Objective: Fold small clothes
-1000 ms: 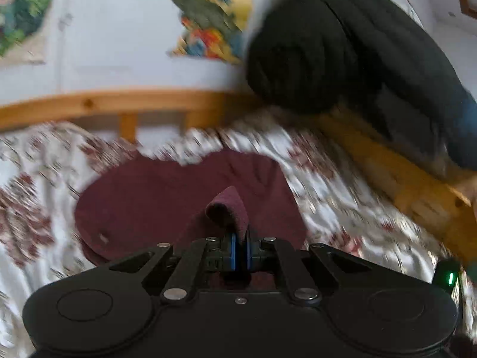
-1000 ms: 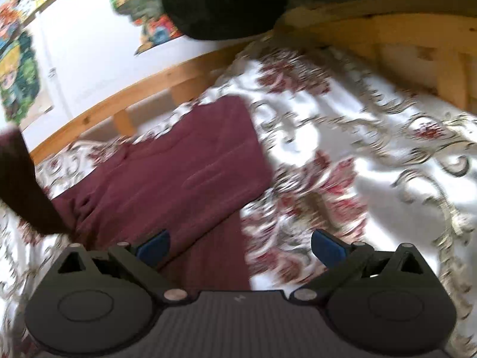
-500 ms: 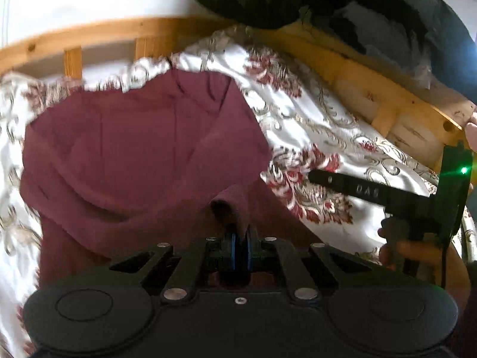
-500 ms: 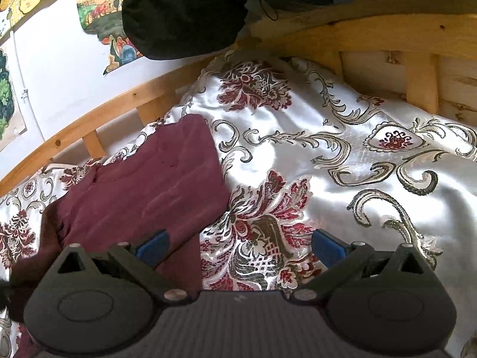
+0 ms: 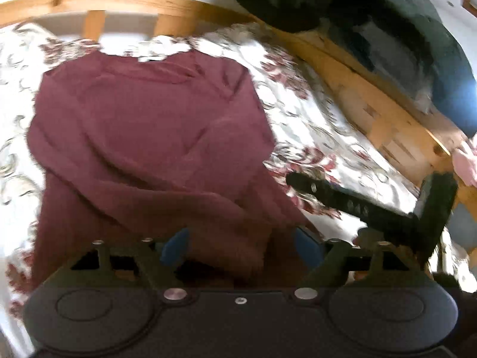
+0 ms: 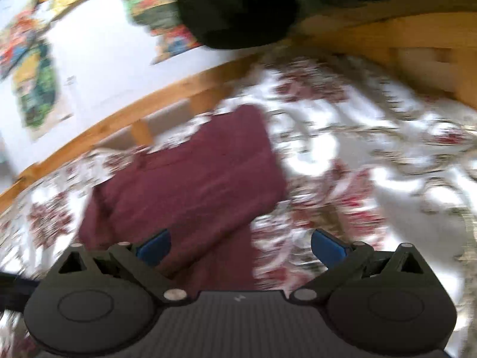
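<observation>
A maroon long-sleeved top (image 5: 149,134) lies spread on the floral bedspread (image 5: 313,125), with a sleeve folded across its body. My left gripper (image 5: 241,244) hangs low over the near end of that sleeve. Its jaws are opening, and the cloth lies loose between the blue pads (image 5: 174,246) without being pressed. The right wrist view shows the same top (image 6: 193,185) from the side. My right gripper (image 6: 241,246) hovers over its near edge, jaws wide and closing a little, holding nothing. One of its fingers (image 5: 328,194) shows in the left wrist view, beside the top.
A wooden bed rail (image 5: 119,3) runs along the far side and the right. A dark bulky jacket (image 5: 357,6) hangs over the rail's corner. Colourful posters (image 6: 38,89) are on the white wall. Bare bedspread (image 6: 372,155) stretches to the right of the top.
My left gripper came down toward the bed and opened, letting go of the sleeve fold it had pinched. The right gripper's jaws narrowed slightly and its view swung a little.
</observation>
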A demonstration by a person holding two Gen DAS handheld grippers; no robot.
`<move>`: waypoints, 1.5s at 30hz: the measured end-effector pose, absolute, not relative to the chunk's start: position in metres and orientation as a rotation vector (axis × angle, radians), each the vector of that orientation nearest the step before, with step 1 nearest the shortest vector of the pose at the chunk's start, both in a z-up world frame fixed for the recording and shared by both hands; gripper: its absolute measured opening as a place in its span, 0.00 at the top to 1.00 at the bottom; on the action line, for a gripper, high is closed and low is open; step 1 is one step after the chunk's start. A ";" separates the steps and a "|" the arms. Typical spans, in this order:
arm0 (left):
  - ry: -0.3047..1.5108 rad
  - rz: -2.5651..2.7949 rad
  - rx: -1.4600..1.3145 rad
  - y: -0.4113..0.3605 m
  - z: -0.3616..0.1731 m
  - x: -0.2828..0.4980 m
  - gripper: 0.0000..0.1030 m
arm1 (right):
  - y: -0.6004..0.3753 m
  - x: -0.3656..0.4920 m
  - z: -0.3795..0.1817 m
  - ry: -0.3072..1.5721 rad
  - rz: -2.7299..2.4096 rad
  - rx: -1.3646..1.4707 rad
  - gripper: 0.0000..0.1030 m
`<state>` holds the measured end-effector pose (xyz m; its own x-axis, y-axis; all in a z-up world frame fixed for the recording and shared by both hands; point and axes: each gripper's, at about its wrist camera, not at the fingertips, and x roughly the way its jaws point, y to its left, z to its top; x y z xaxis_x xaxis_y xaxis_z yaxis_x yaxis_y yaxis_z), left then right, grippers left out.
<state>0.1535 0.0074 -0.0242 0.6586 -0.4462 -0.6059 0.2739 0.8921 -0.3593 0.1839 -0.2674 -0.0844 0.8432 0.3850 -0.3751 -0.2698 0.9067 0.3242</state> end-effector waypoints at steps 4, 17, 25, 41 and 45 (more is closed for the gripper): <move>0.759 -0.266 -0.313 0.044 -0.029 0.155 0.20 | -0.241 0.184 -0.090 0.484 0.435 0.186 0.32; 0.722 0.011 -0.429 0.115 -0.030 0.146 0.19 | -0.216 0.170 -0.093 0.561 0.497 0.045 0.95; 0.673 0.041 -0.464 0.158 -0.023 0.173 0.22 | -0.215 0.157 -0.081 0.576 0.506 -0.050 0.83; 0.697 -0.108 -0.300 0.206 -0.026 0.290 0.34 | -0.022 0.391 -0.014 0.596 0.916 -0.023 0.43; 0.747 -0.134 -0.327 0.218 -0.040 0.309 0.52 | 0.032 0.433 -0.022 0.675 0.949 0.027 0.47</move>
<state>0.3086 0.2178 -0.0402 0.7279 -0.2345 -0.6443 0.0038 0.9411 -0.3382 0.4328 0.0317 -0.0222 0.3947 0.7569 -0.5209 -0.7404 0.5977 0.3074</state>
